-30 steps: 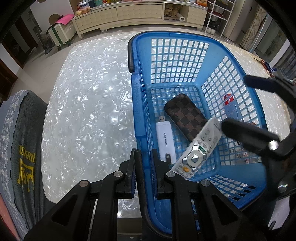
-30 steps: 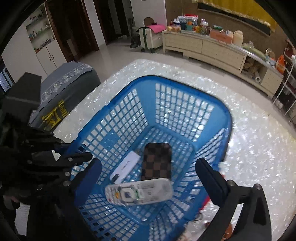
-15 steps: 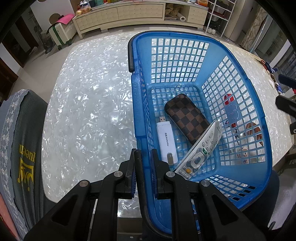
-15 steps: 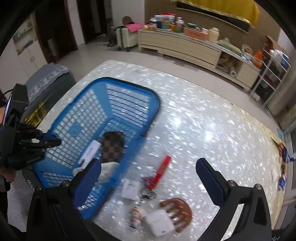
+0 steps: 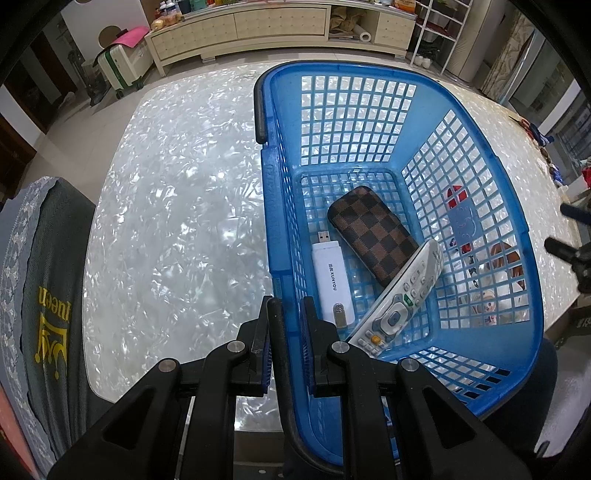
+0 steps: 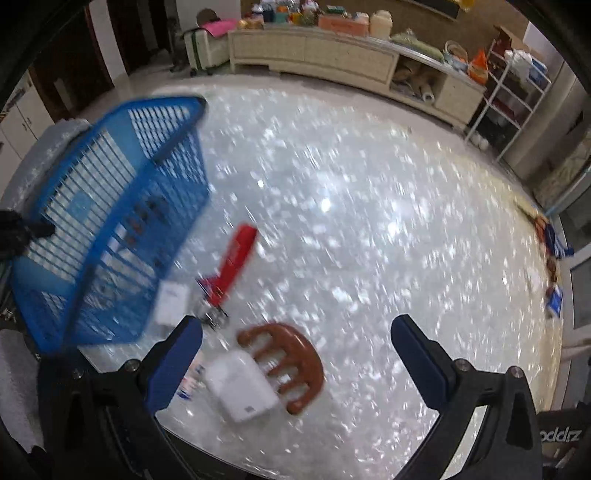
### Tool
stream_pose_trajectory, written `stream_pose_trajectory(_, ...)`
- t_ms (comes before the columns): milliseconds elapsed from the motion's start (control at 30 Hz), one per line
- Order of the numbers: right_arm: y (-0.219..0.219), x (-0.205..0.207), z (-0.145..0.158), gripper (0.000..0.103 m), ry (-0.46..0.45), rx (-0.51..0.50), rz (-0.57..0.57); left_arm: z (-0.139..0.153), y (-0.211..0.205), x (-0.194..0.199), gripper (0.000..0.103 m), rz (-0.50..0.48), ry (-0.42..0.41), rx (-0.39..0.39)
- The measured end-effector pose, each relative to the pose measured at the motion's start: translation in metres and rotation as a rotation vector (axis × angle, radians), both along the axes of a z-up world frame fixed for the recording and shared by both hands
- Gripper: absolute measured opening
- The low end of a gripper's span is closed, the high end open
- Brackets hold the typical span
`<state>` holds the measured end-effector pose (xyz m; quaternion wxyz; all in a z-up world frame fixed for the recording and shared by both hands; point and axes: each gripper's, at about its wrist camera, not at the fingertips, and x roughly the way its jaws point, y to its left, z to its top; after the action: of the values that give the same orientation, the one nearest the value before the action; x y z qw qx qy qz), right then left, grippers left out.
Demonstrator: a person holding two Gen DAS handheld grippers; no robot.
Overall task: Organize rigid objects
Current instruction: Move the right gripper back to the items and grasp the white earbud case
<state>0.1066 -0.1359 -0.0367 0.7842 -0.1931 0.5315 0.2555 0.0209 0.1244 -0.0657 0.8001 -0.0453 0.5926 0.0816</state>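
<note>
My left gripper is shut on the near rim of the blue basket, which stands on the pearly table. In the basket lie a checkered brown case, a white USB stick and a grey remote. My right gripper is open and empty above the table beside the basket. Below it lie a brown comb, a white box, a red tool and a small white card.
A grey chair back with yellow print stands left of the table. A cream cabinet runs along the far wall. Small items lie at the table's far right edge.
The remote left the right gripper and came to rest in the basket. The right gripper swung right, out of the basket, over the loose objects on the table. The left gripper stayed put.
</note>
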Motion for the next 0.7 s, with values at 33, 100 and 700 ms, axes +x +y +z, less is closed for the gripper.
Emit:
stream_pose_trajectory(33,-0.003,0.000,-0.005,0.103,0.007,-0.011,-0.004,0.000,0.000,0.000,0.015,0.000,0.000,0.000)
stream_pose_trajectory(100,-0.011,-0.001,-0.016,0.103,0.025,-0.029,-0.009,0.000,0.000,0.000,0.015,0.000,0.000,0.000)
stream_pose_trajectory(700,-0.006,-0.043,-0.050,0.089,0.083,-0.046,0.134,0.000,0.000,-0.002,0.015,0.001,0.000,-0.003)
